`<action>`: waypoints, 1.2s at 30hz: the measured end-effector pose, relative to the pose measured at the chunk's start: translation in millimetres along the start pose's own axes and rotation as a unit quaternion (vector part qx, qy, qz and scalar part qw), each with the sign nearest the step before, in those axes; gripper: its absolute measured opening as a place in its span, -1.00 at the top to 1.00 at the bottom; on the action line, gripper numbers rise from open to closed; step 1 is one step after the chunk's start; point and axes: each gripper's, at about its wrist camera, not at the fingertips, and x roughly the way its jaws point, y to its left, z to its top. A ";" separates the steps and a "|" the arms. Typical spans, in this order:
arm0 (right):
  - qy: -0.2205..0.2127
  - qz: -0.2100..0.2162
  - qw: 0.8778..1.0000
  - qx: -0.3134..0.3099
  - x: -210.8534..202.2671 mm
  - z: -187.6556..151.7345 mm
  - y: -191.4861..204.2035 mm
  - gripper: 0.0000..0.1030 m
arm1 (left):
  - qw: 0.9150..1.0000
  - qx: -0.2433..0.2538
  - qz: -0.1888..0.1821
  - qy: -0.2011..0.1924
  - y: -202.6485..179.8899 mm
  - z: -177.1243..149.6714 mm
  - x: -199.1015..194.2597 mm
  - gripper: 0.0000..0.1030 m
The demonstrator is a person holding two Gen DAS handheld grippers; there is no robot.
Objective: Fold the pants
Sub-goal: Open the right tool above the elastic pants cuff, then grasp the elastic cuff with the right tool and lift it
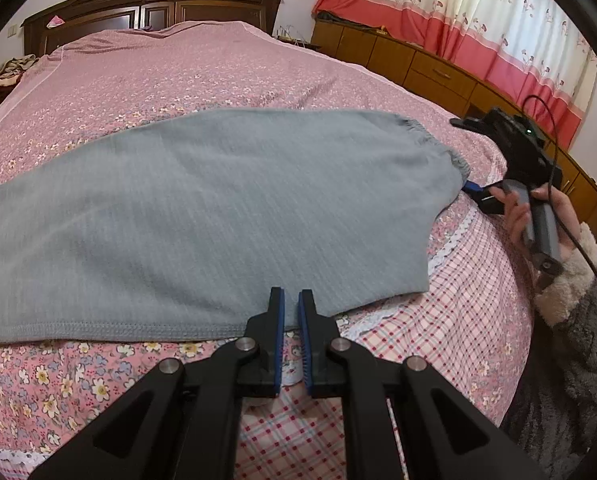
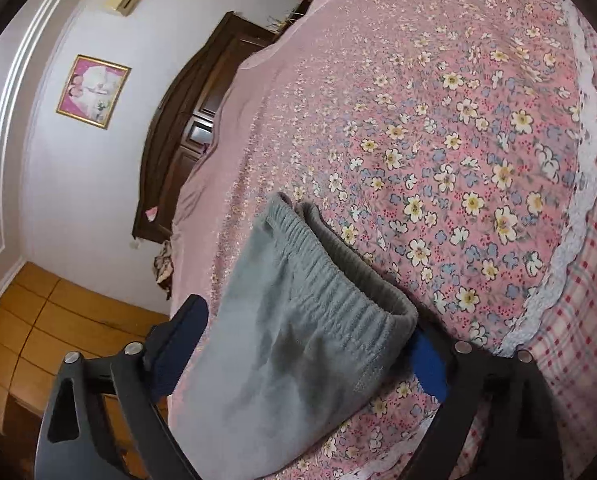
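Grey pants (image 1: pixel 202 216) spread flat across centre of left wrist view, on pink floral bedspread (image 1: pixel 186 68); hem along lower edge, elastic waistband (image 2: pixel 330 280) at right end. Left gripper (image 1: pixel 291 300) at bottom centre, fingers (image 1: pixel 277 316) nearly pressed together, narrow gap, tips over hem edge; cannot tell if cloth caught. Right gripper (image 2: pixel 306 354) at lower centre of right wrist view, fingers (image 2: pixel 428 364) spread wide, straddling waistband corner, not clamped. Right hand (image 1: pixel 538 216) at right edge. Wooden headboard (image 1: pixel 154 4) upper left, pink curtain (image 1: pixel 478 20) upper right.
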 end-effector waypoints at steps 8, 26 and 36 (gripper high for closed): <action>0.025 0.064 0.993 0.093 -43.7 -3.8 -77.9 0.55 | 1.000 0.004 -0.003 0.002 1.7 -1.0 -5.4 0.86; -0.019 -0.087 0.985 -0.147 -63.3 -17.7 1.9 0.77 | 0.996 -0.050 -0.064 -0.038 20.6 -9.5 -15.0 0.88; -0.044 -0.217 0.878 -0.425 -30.7 -87.7 126.3 0.79 | 0.993 -0.056 -0.041 -0.099 64.1 -13.5 -80.1 0.87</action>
